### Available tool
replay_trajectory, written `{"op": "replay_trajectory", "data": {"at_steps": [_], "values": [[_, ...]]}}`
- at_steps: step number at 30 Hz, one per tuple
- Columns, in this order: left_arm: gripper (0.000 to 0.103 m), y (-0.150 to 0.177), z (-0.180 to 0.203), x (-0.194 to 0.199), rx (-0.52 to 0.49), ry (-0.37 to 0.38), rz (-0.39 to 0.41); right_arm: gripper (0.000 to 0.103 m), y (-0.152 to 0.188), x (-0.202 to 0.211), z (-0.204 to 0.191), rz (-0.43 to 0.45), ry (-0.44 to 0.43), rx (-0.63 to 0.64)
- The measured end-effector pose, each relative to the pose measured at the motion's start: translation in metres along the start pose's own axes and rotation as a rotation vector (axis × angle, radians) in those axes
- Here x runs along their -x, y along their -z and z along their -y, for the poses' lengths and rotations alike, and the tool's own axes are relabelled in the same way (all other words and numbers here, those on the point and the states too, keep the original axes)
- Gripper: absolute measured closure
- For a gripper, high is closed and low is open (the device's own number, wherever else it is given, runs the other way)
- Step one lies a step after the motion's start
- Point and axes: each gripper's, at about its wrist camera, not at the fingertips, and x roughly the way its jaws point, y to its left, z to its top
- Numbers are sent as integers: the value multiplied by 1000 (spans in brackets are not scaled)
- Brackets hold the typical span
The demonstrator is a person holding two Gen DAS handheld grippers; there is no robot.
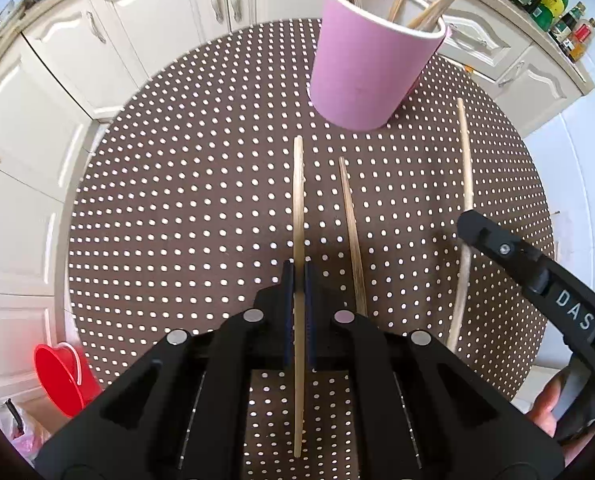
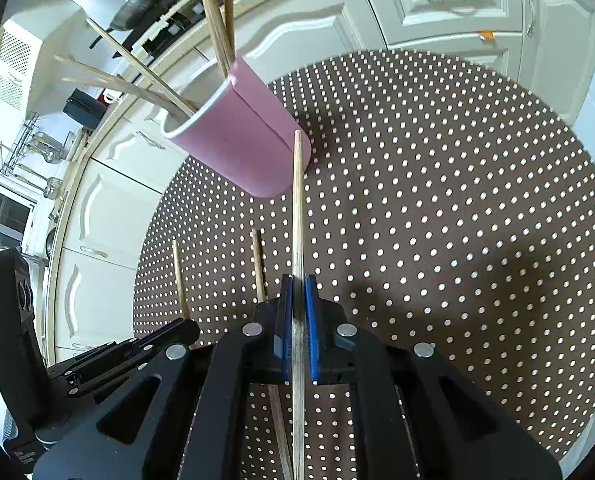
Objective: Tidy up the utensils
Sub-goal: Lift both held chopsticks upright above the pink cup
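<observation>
A pink cup (image 1: 365,68) stands on the round brown dotted table (image 1: 177,200) and holds several wooden chopsticks (image 1: 437,4). My left gripper (image 1: 298,276) is shut on a chopstick (image 1: 298,200) that points toward the cup. A second chopstick (image 1: 351,220) lies on the table just right of it. A third chopstick (image 1: 466,168) lies further right, with my right gripper (image 1: 473,228) over it. In the right wrist view my right gripper (image 2: 298,284) is shut on that chopstick (image 2: 297,200), near the cup (image 2: 241,144). The other two chopsticks (image 2: 258,264) lie to its left.
White kitchen cabinets (image 1: 157,12) ring the table. A red bucket (image 1: 63,372) sits on the floor at lower left. Bottles (image 1: 565,20) stand on the counter at upper right. The left gripper's body (image 2: 129,352) shows at the right wrist view's lower left.
</observation>
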Motion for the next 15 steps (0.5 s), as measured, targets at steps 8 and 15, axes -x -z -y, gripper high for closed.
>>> {"op": "replay_trajectory", "data": {"at_steps": [8, 15], "values": [[98, -1, -4, 46, 14, 21, 66, 98, 1, 32, -4, 73, -19, 22], [98, -1, 7, 73, 2, 23, 119, 98, 6, 57, -9, 150, -45, 39]]}}
